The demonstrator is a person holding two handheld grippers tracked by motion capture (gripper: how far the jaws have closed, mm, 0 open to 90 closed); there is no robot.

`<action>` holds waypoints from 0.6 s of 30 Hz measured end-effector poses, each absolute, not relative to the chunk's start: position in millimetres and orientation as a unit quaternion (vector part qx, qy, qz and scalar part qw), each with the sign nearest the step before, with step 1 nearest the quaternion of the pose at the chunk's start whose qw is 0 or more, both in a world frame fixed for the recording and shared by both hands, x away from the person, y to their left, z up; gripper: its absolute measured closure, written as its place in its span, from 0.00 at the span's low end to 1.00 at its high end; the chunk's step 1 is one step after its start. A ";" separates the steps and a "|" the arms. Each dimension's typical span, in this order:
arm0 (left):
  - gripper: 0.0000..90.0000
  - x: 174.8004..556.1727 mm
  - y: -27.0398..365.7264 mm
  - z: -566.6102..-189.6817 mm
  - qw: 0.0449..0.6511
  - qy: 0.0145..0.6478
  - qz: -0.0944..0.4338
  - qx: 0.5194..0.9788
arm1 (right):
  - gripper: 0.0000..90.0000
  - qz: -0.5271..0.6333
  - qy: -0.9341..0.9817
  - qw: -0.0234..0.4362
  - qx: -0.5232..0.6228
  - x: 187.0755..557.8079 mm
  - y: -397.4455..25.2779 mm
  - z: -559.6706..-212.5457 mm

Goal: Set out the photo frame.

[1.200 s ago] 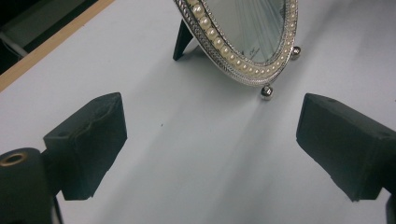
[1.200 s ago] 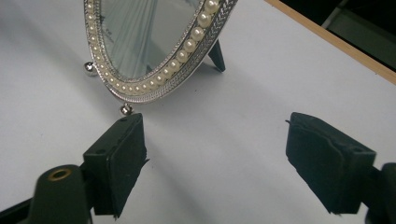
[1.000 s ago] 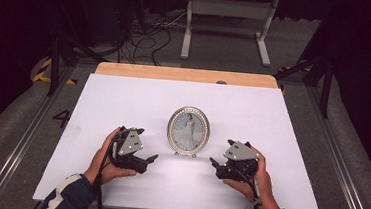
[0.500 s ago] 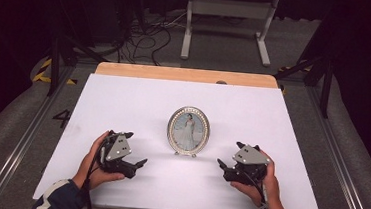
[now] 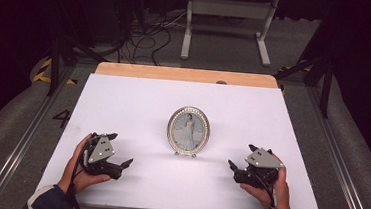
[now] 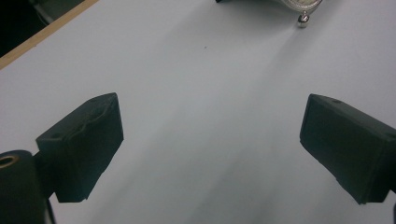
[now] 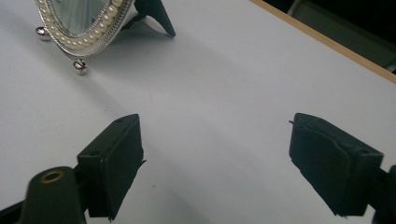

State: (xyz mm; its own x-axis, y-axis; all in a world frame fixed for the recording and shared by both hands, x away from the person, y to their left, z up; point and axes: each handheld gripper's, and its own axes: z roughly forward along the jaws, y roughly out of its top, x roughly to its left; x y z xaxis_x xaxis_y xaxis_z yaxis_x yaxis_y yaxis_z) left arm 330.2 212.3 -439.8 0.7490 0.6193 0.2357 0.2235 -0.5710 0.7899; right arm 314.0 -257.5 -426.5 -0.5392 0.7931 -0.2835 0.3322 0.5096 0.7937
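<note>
An oval picture frame [image 5: 188, 131] with a pearl-beaded silver rim stands upright mid-table on small ball feet, holding a picture of a figure in white. Its lower rim [image 7: 86, 39] and black back stand [image 7: 156, 16] appear at the top left of the right gripper view; one ball foot [image 6: 303, 19] shows at the top of the left gripper view. My left gripper [image 5: 120, 152] rests low on the table to the frame's left, jaws wide apart, nothing between them. To the frame's right sits my right gripper [image 5: 238, 158], also open and empty.
The white table top [image 5: 138, 101] has a wooden strip [image 5: 186, 74] along its far edge. Beyond it lie cables [image 5: 143, 36] and a white stand [image 5: 227, 22] on the grey floor. Dark metal rails run along both sides of the table.
Both hands have drawn outward and toward the table's near edge, away from the picture frame. The frame has not moved.
</note>
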 end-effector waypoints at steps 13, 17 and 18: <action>0.07 322.8 238.3 -447.9 0.385 0.271 0.254 0.845 | 0.20 0.343 0.800 0.334 0.363 307.5 -277.6 -434.2; 0.07 321.3 246.3 -449.3 0.387 0.276 0.254 0.843 | 0.20 0.342 0.797 0.336 0.367 304.7 -283.2 -435.6; 0.07 320.7 248.3 -449.9 0.384 0.279 0.254 0.842 | 0.20 0.343 0.796 0.336 0.369 303.8 -285.6 -436.0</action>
